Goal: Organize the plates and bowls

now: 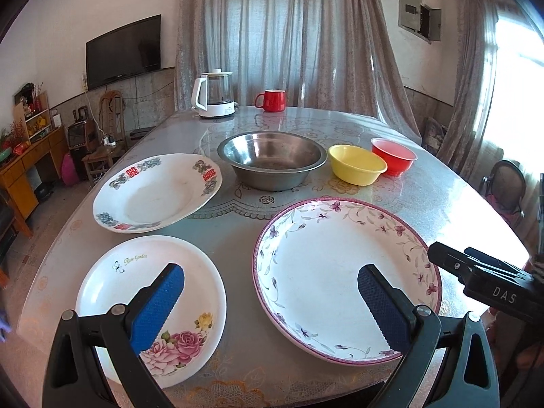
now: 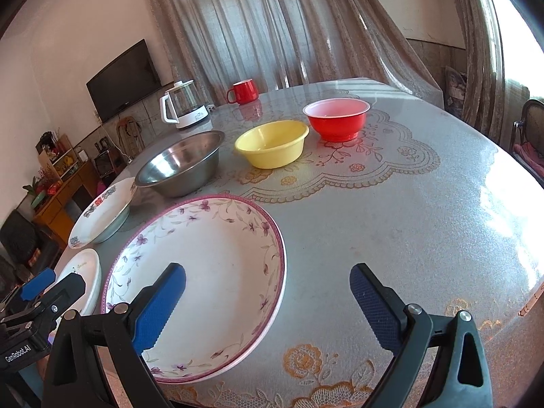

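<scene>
Both my grippers, left gripper (image 1: 271,289) and right gripper (image 2: 267,289), gape wide, empty, above the purple-flowered plate (image 1: 340,272). Left of it lies the "Rose Garden" plate (image 1: 136,272); beyond, a steel bowl (image 1: 272,156).

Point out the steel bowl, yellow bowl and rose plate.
steel bowl (image 1: 272,156), left wrist view, on its inner floor.
yellow bowl (image 2: 272,142), right wrist view, on its inner floor.
rose plate (image 1: 136,282), left wrist view, on its bare white centre.

Three plates lie upright nearest: rose plate (image 1: 149,309), purple-flowered plate (image 1: 343,278), red-motif plate (image 1: 156,192). Behind, in a row: steel bowl (image 1: 272,159), yellow bowl (image 1: 357,164), red bowl (image 1: 394,155), all empty.
</scene>
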A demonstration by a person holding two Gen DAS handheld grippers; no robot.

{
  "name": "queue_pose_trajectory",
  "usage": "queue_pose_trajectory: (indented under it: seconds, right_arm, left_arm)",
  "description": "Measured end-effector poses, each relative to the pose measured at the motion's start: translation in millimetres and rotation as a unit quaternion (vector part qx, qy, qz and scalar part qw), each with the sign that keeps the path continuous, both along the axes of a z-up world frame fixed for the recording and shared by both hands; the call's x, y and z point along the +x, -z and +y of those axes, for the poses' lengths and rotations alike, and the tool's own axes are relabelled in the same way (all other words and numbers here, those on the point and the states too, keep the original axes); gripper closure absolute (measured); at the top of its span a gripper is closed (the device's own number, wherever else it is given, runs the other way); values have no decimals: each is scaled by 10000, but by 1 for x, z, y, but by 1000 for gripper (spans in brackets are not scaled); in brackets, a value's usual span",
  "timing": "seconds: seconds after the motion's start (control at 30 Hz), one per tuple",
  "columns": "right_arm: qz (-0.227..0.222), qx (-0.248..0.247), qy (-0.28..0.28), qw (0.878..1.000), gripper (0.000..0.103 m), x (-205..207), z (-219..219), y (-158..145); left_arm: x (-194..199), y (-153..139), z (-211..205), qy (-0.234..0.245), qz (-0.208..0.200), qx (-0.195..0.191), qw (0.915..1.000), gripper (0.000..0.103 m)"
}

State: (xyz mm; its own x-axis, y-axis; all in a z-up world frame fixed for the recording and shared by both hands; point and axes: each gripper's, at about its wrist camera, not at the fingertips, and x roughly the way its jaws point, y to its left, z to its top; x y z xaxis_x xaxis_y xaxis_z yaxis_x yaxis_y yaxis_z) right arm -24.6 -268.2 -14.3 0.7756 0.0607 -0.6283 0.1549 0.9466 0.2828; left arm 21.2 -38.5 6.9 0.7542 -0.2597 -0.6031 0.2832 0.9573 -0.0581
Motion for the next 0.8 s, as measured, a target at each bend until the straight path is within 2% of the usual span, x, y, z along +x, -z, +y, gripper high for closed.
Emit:
queue_pose_trajectory:
  seconds: [0.2,0.3,0.4,0.5,0.57,0.6,0.63,0.7,0.8]
  right_arm:
    - [115,131,-13,9998,8,2,-8,6]
    - [190,237,-76,9995,11,3,-11,11]
    - [236,297,-212,9991,21,4,-10,13]
    - [261,226,-452,9984,35,5,-5,15]
    - [338,258,-645,9970,54,9,-1,18]
    - [375,236,-685,9967,58,10,0,20]
    - [402,193,-706,9965,66,11,2,21]
    - [422,117,-730,9964,68,12,3,24]
    - [514,179,-791,9954,69,15,0,29]
  left_arm:
    - [9,-3,-4,344,2,-55,9994,0]
    - [18,-1,-6,419,166,-51,9990,0]
    - [24,0,-8,513,173,20,9985,0]
    - [37,5,-11,707,541,125,9960,0]
    - [45,9,-13,697,615,329,9951,1]
    - [50,11,-14,722,653,382,9945,3]
    - [55,11,-14,787,694,374,9938,6]
    - [65,11,-16,899,813,384,9919,22]
    - [80,15,-19,1000,970,458,9892,26]
